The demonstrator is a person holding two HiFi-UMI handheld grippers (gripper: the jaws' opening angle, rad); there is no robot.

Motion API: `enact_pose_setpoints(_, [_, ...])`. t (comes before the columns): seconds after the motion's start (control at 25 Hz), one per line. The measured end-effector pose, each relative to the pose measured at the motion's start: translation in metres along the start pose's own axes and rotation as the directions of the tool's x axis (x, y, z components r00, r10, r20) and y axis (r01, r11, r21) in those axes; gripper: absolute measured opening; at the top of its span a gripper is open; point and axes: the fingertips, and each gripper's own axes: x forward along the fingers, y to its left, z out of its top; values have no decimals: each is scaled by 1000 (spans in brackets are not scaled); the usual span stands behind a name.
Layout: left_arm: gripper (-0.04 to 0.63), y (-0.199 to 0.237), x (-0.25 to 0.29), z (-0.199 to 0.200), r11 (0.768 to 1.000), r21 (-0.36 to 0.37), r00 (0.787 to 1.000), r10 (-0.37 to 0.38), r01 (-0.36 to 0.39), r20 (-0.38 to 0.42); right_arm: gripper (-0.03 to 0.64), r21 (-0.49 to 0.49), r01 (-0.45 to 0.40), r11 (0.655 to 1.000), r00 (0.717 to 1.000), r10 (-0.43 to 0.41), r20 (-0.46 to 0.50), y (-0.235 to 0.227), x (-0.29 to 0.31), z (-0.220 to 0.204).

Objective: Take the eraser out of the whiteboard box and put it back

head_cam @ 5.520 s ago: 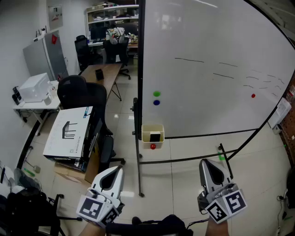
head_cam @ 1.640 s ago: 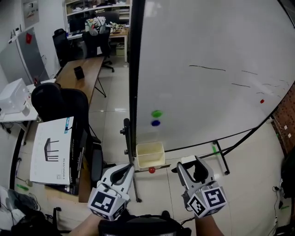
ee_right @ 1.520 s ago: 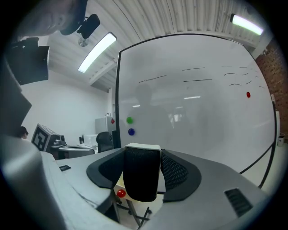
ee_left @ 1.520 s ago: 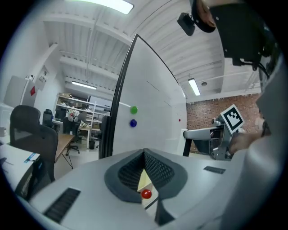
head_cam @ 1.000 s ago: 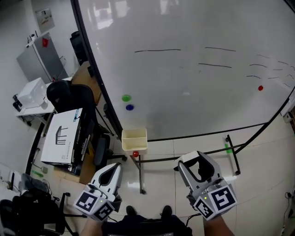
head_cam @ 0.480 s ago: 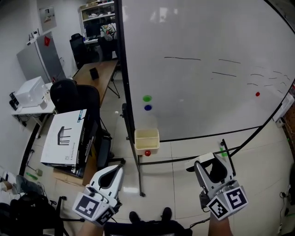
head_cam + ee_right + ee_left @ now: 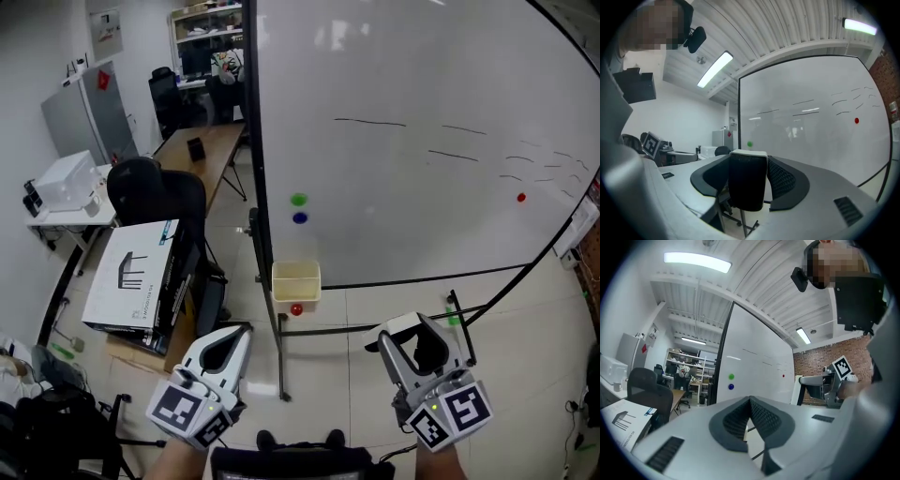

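Eraser (image 7: 747, 180) clamped in right tongs (image 7: 414, 342); left tongs (image 7: 239, 333) together, empty.
Light, stiff back, soft felt (I judge); hold its long sides; whiteboard box (image 7: 295, 279) at ten o'clock.

Ceiling strip lights (image 7: 697, 262) above the left hand-held gripper (image 7: 750, 400) and the right hand-held gripper (image 7: 749, 180) light the room brightly and evenly, leaving soft shadows, pale glare on the whiteboard (image 7: 422, 187) and a sheen on the floor (image 7: 319, 375) ahead of both. All three views bow strongly toward the edges, and both gripper views fade to dark rounded corners. Each hand-held gripper's near body looks soft and unfocused; the room beyond stays fairly sharp.
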Motion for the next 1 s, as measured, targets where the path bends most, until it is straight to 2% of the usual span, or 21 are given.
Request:
enact_pose_setpoints(0.32, [14, -7, 2, 1, 999, -25, 999, 34, -33, 7, 270, -4, -6, 1000, 1000, 6, 20, -12, -9, 10])
enact_pose_setpoints(0.52, [12, -9, 5, -1, 999, -13, 999, 42, -42, 10, 270, 7, -10, 1000, 1000, 10, 14, -16, -8, 6])
enact_pose_setpoints(0.8, [15, 0, 0, 2, 997, -58, 997, 62, -59, 37, 270, 5, -13, 1000, 1000, 13, 5, -10, -2, 5])
enact_pose_setpoints(1.0, [15, 13, -10, 1, 997, -41, 997, 65, -63, 39, 270, 3, 9, 1000, 1000, -9, 1, 3, 8, 4])
